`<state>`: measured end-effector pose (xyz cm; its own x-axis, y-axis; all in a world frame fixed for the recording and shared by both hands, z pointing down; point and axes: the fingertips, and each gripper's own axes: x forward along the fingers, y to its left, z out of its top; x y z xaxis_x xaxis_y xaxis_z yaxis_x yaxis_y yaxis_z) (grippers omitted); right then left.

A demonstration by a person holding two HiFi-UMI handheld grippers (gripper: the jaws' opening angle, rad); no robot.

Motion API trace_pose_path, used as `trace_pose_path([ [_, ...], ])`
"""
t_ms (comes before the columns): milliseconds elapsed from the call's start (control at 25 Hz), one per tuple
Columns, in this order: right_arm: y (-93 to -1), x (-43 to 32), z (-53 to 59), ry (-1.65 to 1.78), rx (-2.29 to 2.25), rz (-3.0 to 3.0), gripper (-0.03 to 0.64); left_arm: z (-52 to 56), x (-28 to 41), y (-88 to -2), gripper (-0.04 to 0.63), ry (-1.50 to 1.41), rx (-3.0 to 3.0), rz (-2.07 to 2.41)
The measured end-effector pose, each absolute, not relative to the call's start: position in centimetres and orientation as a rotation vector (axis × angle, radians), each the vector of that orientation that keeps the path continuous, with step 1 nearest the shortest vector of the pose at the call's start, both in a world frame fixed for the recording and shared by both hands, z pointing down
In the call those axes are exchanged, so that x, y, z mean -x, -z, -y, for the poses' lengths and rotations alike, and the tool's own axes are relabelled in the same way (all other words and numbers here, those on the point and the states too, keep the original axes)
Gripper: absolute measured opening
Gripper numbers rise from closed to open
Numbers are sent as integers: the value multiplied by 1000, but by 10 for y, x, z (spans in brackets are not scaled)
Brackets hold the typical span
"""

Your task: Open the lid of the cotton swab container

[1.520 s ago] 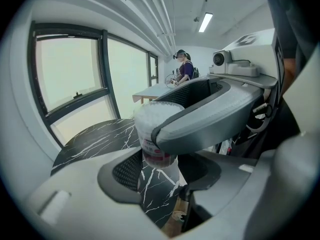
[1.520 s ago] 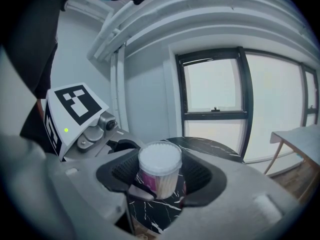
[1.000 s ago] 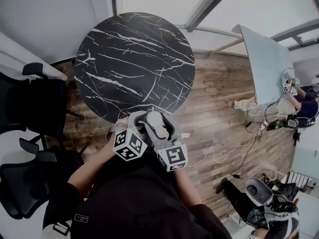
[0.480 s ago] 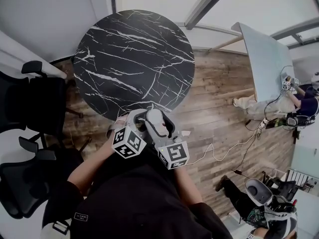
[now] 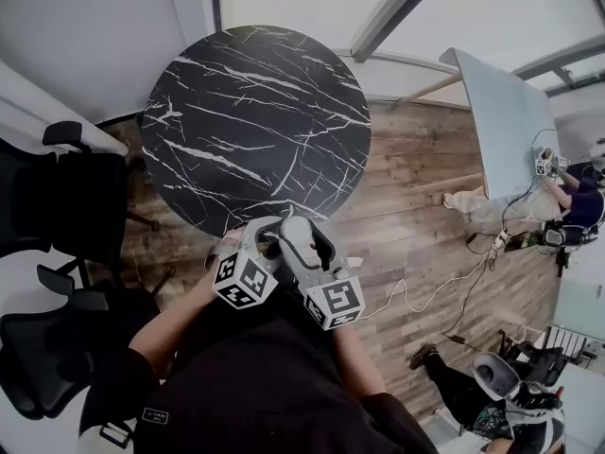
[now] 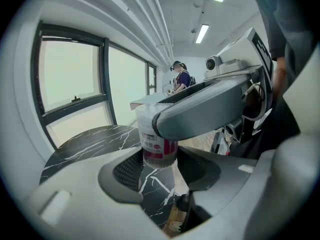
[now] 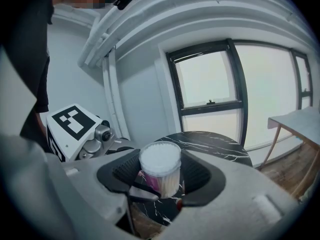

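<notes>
- Wood-plank floor (image 5: 425,206) surrounds a round black desk (image 5: 255,112) veined white like marble. Black chairs (image 5: 57,197) are cut off at the left edge. A person (image 5: 572,197) sits small and unclear at a white desk (image 5: 506,112) far right.
- Head view mostly hides the container (image 6: 159,143). Only a pale rounded bit shows between the two tools, held in the air over the round desk's near rim.
- Dark ribbed pads (image 6: 127,168) of the left hand-held gripper (image 6: 162,170) clamp the container's lower end. That view shows a clear plastic cylinder with a red label, its print too small to read. A smooth grey jaw of the right hand-held gripper (image 7: 161,176) covers the top.
- Right gripper view alone shows that top: a round white face of packed swab tips inside a clear rim, gripped between this tool's own pads. The base is hidden there.
- Whether the lid is seated or loosened cannot be told.
</notes>
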<state>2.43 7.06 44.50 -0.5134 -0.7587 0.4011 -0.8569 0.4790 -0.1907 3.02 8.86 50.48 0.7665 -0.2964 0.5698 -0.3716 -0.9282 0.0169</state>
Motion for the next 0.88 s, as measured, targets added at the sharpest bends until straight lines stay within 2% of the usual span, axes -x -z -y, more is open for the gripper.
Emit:
trace_pose_path([
  [880,-432,-16,-56,-560,-1328,2568,253,-71,-22,-501,224,-919,-2843,570],
])
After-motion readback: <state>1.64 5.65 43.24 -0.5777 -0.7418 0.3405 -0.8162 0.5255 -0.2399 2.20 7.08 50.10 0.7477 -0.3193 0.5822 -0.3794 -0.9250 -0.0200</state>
